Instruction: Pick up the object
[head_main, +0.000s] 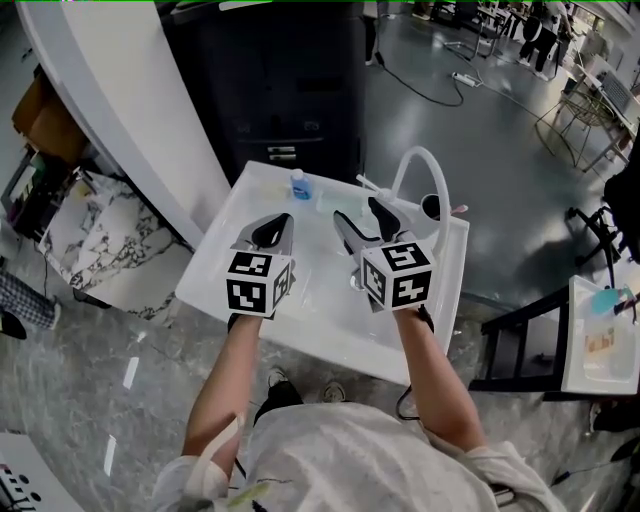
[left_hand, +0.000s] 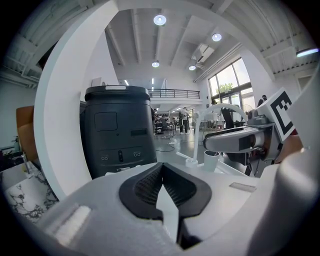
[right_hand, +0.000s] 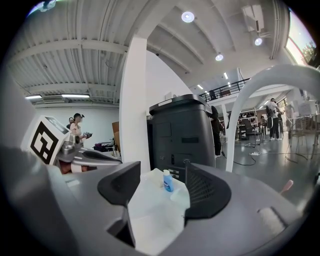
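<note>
A small blue bottle (head_main: 300, 184) with a white cap stands near the far edge of the white table (head_main: 310, 310). Seen from the right gripper view, the bottle (right_hand: 167, 181) is framed between the jaws but well ahead of them. My right gripper (head_main: 358, 213) is open over the table's middle with nothing between its fingers (right_hand: 206, 190). To its left, my left gripper (head_main: 278, 222) has its jaws pressed together, holding nothing; its pads (left_hand: 150, 185) meet in the left gripper view. Both grippers hover short of the bottle.
A tall black machine (head_main: 290, 90) stands just behind the table. A white arched tube (head_main: 420, 165) and a white cup (left_hand: 212, 160) sit at the far right corner. A clear piece (right_hand: 180, 192) lies beside the bottle. A white pillar (head_main: 130, 110) rises at the left.
</note>
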